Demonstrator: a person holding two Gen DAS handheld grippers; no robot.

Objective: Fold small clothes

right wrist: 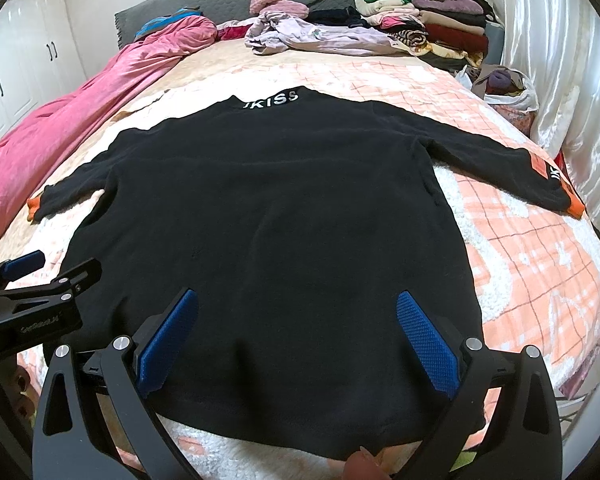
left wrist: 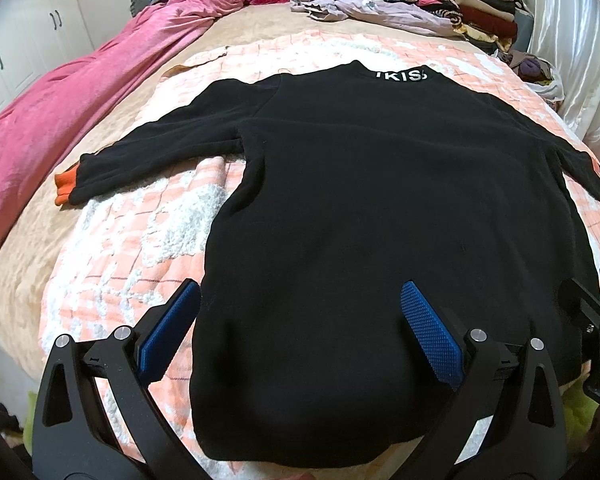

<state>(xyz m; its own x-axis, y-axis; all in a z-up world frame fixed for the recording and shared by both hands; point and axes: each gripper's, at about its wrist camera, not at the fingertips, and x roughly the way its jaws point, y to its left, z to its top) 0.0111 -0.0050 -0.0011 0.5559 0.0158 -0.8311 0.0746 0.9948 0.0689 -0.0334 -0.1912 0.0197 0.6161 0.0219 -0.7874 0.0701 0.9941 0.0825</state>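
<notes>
Both sets of jaws are hanging spread wide, gripping nothing: left gripper [left wrist: 300, 328] and right gripper [right wrist: 298, 332] hovering side by side over the hem of the black sweatshirt [right wrist: 268, 216]. It's lying flat, sleeves out, on the peach checked blanket [right wrist: 531, 264], hem at the bed's near edge, collar toward the clothes pile [right wrist: 427, 28] at the far edge.

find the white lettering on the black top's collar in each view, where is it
Left wrist view: white lettering sits upper right of centre, at the black top's far edge.
Right wrist view: the lettering sits upper centre, slightly left.
Shared landmark: the folded clothes stack beyond it, upper right in both.
</notes>
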